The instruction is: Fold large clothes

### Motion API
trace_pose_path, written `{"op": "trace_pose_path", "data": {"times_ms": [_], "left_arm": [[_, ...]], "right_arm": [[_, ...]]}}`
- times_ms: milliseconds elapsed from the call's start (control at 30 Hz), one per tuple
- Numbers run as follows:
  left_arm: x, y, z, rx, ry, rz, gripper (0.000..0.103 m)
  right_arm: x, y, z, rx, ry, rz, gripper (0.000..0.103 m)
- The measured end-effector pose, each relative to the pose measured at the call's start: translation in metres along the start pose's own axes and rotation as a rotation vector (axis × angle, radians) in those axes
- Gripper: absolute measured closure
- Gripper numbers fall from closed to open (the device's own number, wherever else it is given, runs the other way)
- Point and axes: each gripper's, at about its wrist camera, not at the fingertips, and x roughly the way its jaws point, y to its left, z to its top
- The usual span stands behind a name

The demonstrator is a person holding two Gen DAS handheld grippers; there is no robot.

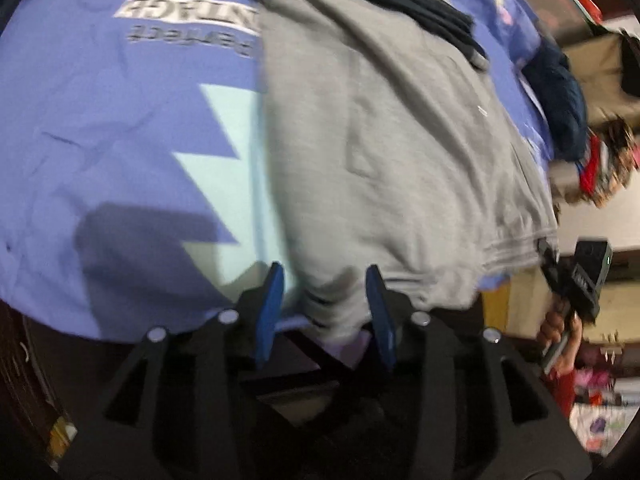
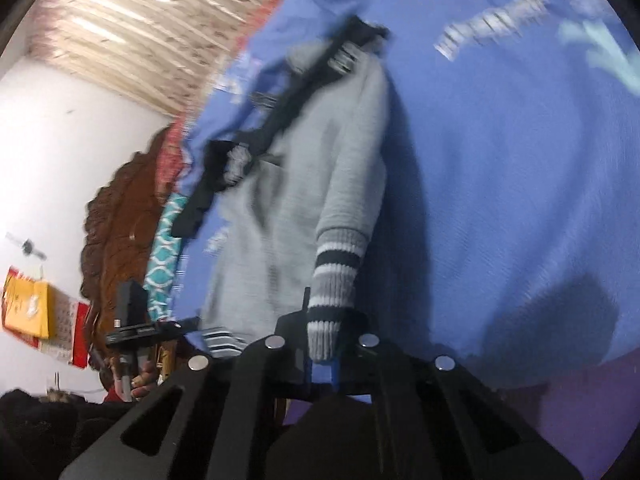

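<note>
While fingers [image 1: 276, 300] spread, sweater [image 1: 400, 160] hem between

Sweater [image 1: 400, 152] flat on bedsheet [image 1: 100, 140], its cuff [image 2: 334, 300] between right fingers [image 2: 308, 364].

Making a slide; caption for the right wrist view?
Right gripper clamps grey sweater's striped cuff over blue bedsheet.

Both wrists — blurred, perhaps close — share sweater [image 1: 400, 152].
</note>
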Motion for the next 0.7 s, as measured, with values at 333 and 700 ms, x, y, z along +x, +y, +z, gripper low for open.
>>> {"op": "trace_pose_path", "data": {"times_ms": [333,700], "left_arm": [[0.016,0.009,-0.012,-0.031,0.095,0.048,0.062],[-0.029,0.001,0.026,-0.063,-0.016,-0.213,0.097]], "right_arm": [[-0.011,-0.003,0.003,0.064,-0.088,0.138,0.079],[-0.003,0.014,0.035,0.053,-0.133,0.212,0.079]]}}
